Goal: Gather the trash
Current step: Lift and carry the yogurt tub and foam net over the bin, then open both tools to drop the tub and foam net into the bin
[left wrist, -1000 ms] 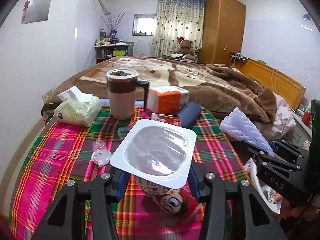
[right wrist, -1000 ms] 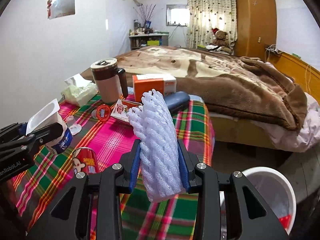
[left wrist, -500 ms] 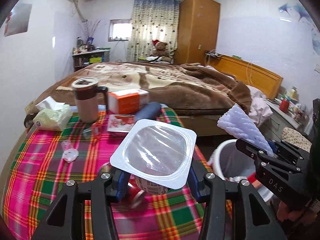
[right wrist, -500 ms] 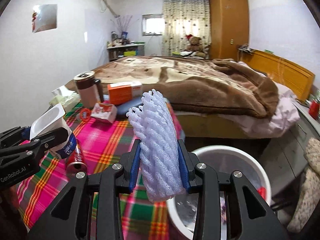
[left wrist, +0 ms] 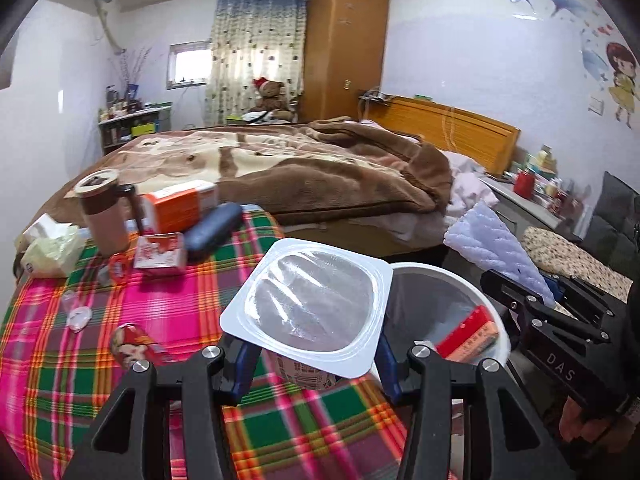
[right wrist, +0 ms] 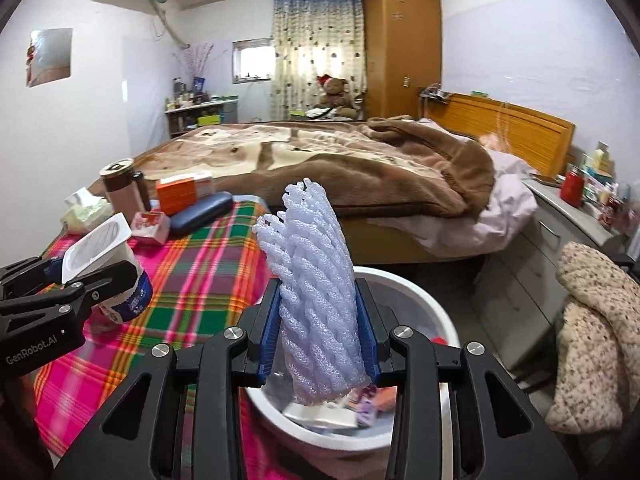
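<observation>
My left gripper (left wrist: 312,360) is shut on a white plastic yogurt cup (left wrist: 308,308) and holds it over the table's right edge, beside the white trash bin (left wrist: 440,276). My right gripper (right wrist: 318,328) is shut on a pale blue foam fruit net (right wrist: 312,280) and holds it right above the bin (right wrist: 416,292), which has wrappers and a red box inside. The cup in the left gripper also shows in the right wrist view (right wrist: 104,256); the foam net also shows in the left wrist view (left wrist: 488,244).
The plaid-covered table (left wrist: 168,300) carries a red can (left wrist: 132,344), small clear lids (left wrist: 78,314), a red-white carton (left wrist: 160,252), a dark case (left wrist: 212,228), an orange box (left wrist: 180,204), a brown mug (left wrist: 104,212) and tissues (left wrist: 48,248). A bed (left wrist: 280,168) stands behind.
Both grippers have swung right, away from the table's middle toward the bin. The foam net now hangs over the bin, and the cup sits at the table's right edge.
</observation>
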Demonstrator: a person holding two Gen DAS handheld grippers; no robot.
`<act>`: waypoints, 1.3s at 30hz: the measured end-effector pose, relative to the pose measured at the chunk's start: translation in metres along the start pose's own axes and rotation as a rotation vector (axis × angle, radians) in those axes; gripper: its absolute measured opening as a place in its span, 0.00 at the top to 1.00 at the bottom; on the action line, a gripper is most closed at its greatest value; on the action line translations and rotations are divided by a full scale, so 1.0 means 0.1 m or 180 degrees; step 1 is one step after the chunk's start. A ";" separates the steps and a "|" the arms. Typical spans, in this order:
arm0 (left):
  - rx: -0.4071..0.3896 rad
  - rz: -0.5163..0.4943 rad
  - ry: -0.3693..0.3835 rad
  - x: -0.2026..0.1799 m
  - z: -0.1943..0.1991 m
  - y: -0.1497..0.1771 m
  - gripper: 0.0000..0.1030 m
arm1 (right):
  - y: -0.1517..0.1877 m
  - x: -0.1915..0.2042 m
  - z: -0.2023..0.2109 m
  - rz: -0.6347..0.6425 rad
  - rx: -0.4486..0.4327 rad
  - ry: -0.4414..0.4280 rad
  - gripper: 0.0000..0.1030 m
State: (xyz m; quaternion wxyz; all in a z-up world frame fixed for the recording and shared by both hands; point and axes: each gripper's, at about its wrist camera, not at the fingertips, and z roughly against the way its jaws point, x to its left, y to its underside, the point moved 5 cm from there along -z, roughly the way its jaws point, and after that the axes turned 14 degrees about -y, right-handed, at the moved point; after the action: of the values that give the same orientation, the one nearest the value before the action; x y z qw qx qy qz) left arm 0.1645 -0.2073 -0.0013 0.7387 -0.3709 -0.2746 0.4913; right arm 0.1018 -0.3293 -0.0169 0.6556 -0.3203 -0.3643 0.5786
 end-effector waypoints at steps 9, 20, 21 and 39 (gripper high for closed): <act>0.0074 -0.0217 0.0283 -0.62 -0.12 0.04 0.51 | 0.16 -0.43 0.05 -0.0200 0.0101 0.0215 0.65; 0.0363 -0.0373 0.0399 -1.05 -0.48 0.22 0.51 | 0.44 -0.77 -0.03 -0.0406 0.0388 0.0296 0.65; 0.0382 -0.0363 0.0429 -1.07 -0.50 0.23 0.51 | 0.45 -0.78 -0.04 -0.0409 0.0403 0.0296 0.65; 0.0391 -0.0314 0.0416 -1.01 -0.56 0.22 0.34 | 0.49 -0.86 -0.15 -0.0367 0.0549 0.0259 0.37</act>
State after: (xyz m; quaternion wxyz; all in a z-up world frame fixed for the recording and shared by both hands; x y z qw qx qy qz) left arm 0.1590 -0.3110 -0.0553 0.7996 -0.3423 -0.2131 0.4450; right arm 0.0831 -0.4084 -0.0754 0.7272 -0.2645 -0.3041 0.5557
